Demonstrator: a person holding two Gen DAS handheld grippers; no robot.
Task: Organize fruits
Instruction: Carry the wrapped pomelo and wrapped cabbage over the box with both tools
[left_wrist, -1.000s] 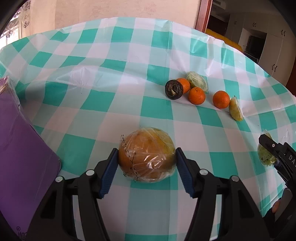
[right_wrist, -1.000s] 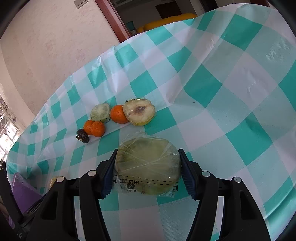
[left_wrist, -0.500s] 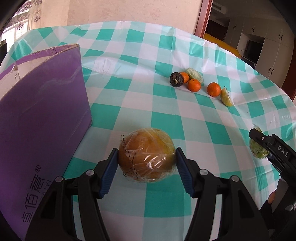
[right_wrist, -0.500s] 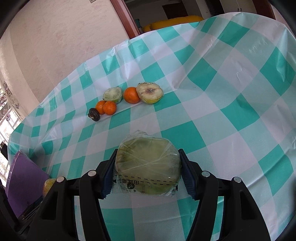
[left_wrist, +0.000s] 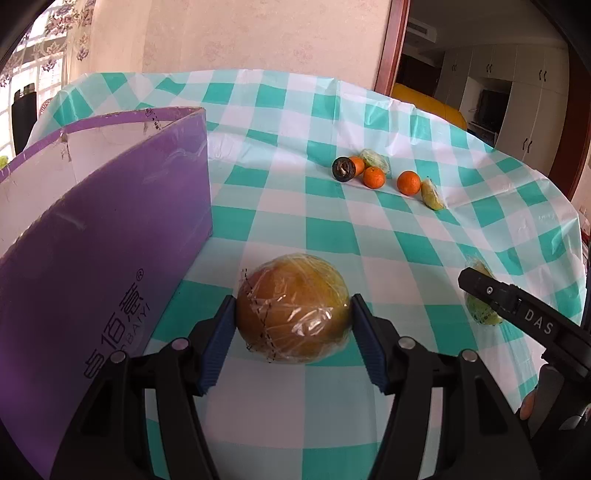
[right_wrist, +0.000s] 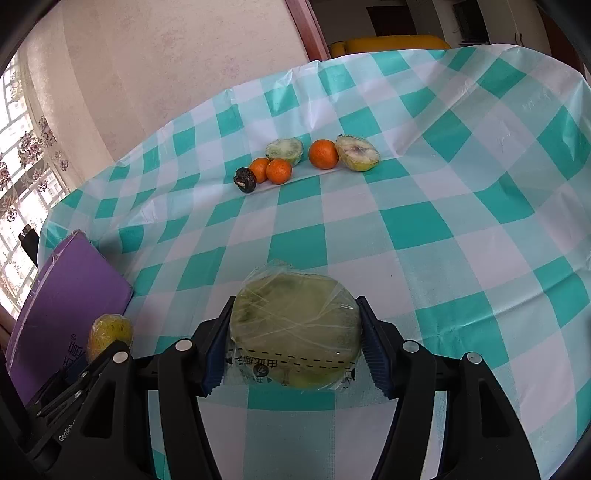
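Observation:
My left gripper (left_wrist: 293, 328) is shut on an orange-brown fruit wrapped in plastic film (left_wrist: 291, 323) and holds it above the checked tablecloth, beside a purple box (left_wrist: 103, 236). My right gripper (right_wrist: 293, 343) is shut on a green halved fruit wrapped in film (right_wrist: 295, 332). It also shows at the right of the left wrist view (left_wrist: 480, 314). A row of fruit lies far off on the table: a dark round fruit (right_wrist: 245, 179), three oranges (right_wrist: 323, 154), a green half (right_wrist: 284, 150) and a pale cut half (right_wrist: 357, 153).
The purple box stands open at the left; it also shows in the right wrist view (right_wrist: 70, 295). The teal and white tablecloth (right_wrist: 424, 221) covers a round table. A wall and a doorway lie behind.
Both grippers have lifted and pulled back with their fruits held. The purple box has come much nearer on the left gripper's left side, and the fruit row has receded.

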